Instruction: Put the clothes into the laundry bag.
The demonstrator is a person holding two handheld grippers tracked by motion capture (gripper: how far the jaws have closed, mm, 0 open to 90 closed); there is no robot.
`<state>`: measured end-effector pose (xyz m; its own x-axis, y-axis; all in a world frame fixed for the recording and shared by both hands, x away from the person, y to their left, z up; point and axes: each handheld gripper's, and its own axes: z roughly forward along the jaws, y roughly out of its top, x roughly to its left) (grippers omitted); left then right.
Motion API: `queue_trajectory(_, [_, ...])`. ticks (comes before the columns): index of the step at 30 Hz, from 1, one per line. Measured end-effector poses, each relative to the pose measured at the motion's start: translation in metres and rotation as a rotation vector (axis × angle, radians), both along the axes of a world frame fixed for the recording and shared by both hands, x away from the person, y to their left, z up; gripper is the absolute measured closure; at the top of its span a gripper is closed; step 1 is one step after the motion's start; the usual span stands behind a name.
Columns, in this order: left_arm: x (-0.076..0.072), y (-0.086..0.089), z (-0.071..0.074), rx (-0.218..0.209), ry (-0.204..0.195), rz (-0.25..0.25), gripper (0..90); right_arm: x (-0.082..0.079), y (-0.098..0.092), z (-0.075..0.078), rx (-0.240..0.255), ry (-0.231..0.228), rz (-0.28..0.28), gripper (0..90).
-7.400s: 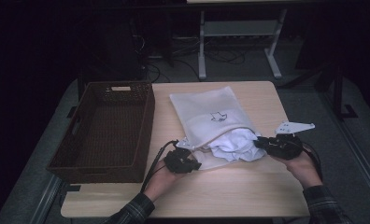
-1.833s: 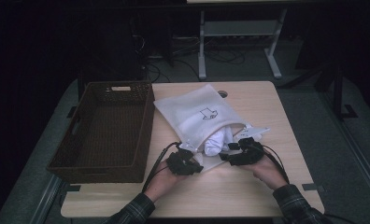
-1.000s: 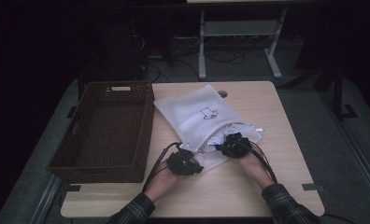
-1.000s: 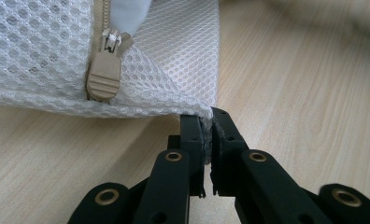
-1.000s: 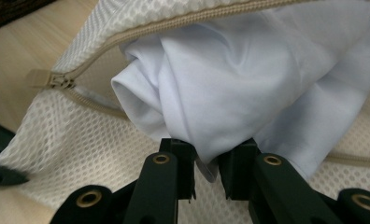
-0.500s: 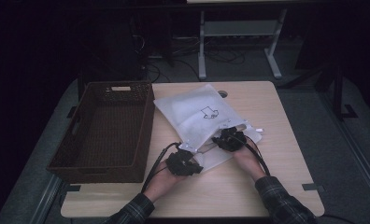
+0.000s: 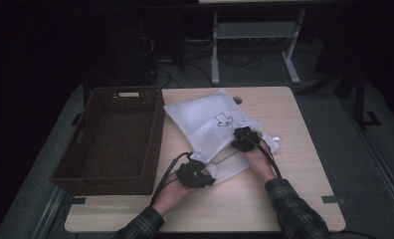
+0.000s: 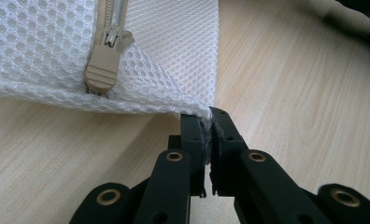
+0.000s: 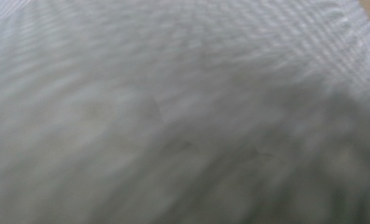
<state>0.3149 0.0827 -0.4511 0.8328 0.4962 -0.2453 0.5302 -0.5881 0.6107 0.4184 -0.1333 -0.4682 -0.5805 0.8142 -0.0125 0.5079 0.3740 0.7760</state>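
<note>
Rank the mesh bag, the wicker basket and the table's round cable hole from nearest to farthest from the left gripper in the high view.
From the left gripper:
1. Mesh bag, its near corner pinched in the jaws.
2. Wicker basket, alongside on the left.
3. Cable hole, at the table's far edge behind the bag.

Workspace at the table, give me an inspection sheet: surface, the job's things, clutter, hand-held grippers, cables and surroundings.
Surface: pale wooden table, with a small round hole near its far edge.
Job's things: white mesh laundry bag lies flat at mid-table; its beige zipper pull sits near the clamped corner.
Clutter: brown wicker basket stands left of the bag, with nothing seen inside.
Grippers: left hand-held gripper is shut on a corner of the bag; right hand-held gripper rests at the bag's right side, and its jaw state is not visible.
Cables: one black cable trails from each gripper toward the person.
Surroundings: dark room, grey floor, white table frame behind.
</note>
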Motion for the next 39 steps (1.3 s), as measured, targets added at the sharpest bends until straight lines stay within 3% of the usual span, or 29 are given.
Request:
queue_trajectory(6, [0.001, 0.001, 0.000, -0.002, 0.002, 0.002, 85.5, 0.009, 0.001, -0.002, 0.004, 0.000, -0.018, 78.3])
queue_trajectory(9, [0.001, 0.002, -0.001, 0.000, 0.003, 0.002, 85.4, 0.006, -0.001, 0.000, 0.008, 0.001, 0.011, 70.3])
queue_trajectory(13, [0.001, 0.002, -0.001, -0.001, 0.003, 0.002, 85.1, -0.002, -0.006, 0.004, 0.005, 0.000, 0.042, 61.3])
queue_trajectory(16, [0.002, 0.002, -0.001, -0.001, -0.002, 0.001, 84.8, -0.017, -0.018, 0.013, 0.030, 0.009, 0.084, 51.1])
queue_trajectory(26, [0.003, 0.002, -0.002, -0.007, 0.002, 0.001, 84.4, -0.044, -0.053, 0.031, 0.053, 0.034, 0.119, 42.8])
queue_trajectory(33, [0.003, 0.003, -0.002, -0.006, 0.002, -0.001, 84.1, -0.046, -0.083, 0.035, 0.066, 0.033, 0.061, 41.9])
queue_trajectory(39, [0.003, 0.003, -0.002, -0.013, 0.005, 0.002, 83.9, -0.037, -0.130, 0.029, 0.084, 0.061, -0.065, 41.5])
